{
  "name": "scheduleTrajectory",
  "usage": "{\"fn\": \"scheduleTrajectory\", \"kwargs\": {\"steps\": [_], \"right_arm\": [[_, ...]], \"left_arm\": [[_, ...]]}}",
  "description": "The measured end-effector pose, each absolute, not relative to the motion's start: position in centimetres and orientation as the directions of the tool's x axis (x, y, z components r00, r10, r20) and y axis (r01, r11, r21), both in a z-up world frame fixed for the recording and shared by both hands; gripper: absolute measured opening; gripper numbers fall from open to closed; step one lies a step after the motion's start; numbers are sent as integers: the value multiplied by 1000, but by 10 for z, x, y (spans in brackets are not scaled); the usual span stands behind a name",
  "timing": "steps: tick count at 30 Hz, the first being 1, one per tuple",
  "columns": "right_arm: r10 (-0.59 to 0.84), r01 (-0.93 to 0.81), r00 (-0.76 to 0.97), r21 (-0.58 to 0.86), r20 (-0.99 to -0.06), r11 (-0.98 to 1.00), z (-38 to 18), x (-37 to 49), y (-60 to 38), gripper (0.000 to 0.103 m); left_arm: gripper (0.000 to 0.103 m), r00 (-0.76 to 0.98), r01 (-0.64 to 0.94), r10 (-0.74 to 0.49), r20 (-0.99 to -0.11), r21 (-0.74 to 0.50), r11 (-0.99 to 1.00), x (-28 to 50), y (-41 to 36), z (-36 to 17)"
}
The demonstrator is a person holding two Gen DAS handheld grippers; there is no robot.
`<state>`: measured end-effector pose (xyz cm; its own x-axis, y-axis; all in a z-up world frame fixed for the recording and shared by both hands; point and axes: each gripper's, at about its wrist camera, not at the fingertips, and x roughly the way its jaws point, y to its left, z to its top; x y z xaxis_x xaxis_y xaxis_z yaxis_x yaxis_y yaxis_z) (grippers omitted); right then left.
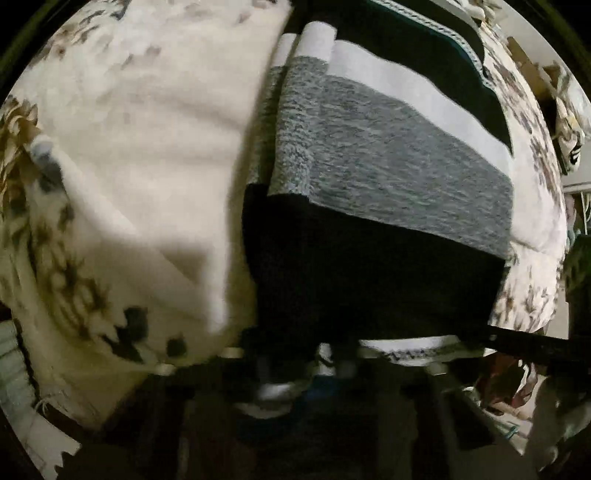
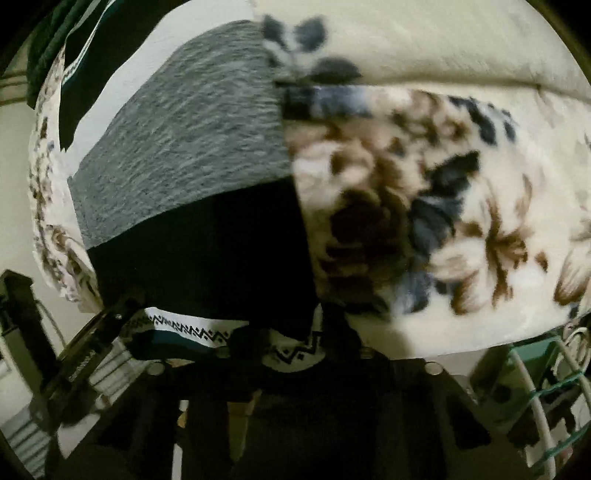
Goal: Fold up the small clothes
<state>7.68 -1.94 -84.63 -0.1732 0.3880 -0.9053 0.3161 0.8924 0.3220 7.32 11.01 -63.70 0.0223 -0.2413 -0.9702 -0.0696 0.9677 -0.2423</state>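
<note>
A small garment with black, heather-grey and white bands [image 1: 388, 177] lies on a floral blanket [image 1: 122, 129]. In the left wrist view its black hem runs down into my left gripper [image 1: 306, 354], which is shut on that near edge. In the right wrist view the same garment [image 2: 177, 140] fills the left half, and my right gripper [image 2: 295, 343] is shut on the black hem with its patterned white trim [image 2: 184, 328]. The fingertips are hidden under cloth in both views.
The cream blanket with brown and blue flowers [image 2: 443, 206] covers the surface. A dark garment with a teal and white trim [image 1: 424, 33] lies beyond the banded one. White and green wire racks [image 2: 546, 387] stand at the right. The left gripper's body [image 2: 77, 354] reaches in from lower left.
</note>
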Motion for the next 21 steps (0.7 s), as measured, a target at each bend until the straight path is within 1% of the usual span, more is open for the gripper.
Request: {"fn": "scheduleTrajectory", "kwargs": {"steps": [1,4,9,11,16,19,21], "right_arm": [[390,315,-173,324,-904,892,-844,78,-13,16],[442,351,-154,369,-884,861,-835,78,-6,14],[612,431,-79,527,-787,733,-808,76,-21,13],[657,438,-49,575,-752,690,-794,78,-25,13],[737,457,29,665,-675,591,-761,99,-40,13],[775,466,100,717,-624,518,-744,131,-56,13],[791,468,152,748,-593,471,-733,159,-68,13]], "left_arm": [[11,25,-68,-234,-972,-235,970,71,108,-633],[10,37,-106,-299,-953,-302,948,65,112,-619],[10,69,-218,-445,-893,-449,867,62,137,-589],[10,86,-250,-495,-864,-500,829,64,144,-576],[10,162,-335,-627,-762,-640,691,84,166,-542],[10,215,-336,-664,-716,-693,638,112,173,-528],[10,248,-308,-648,-720,-693,652,138,162,-521]]}}
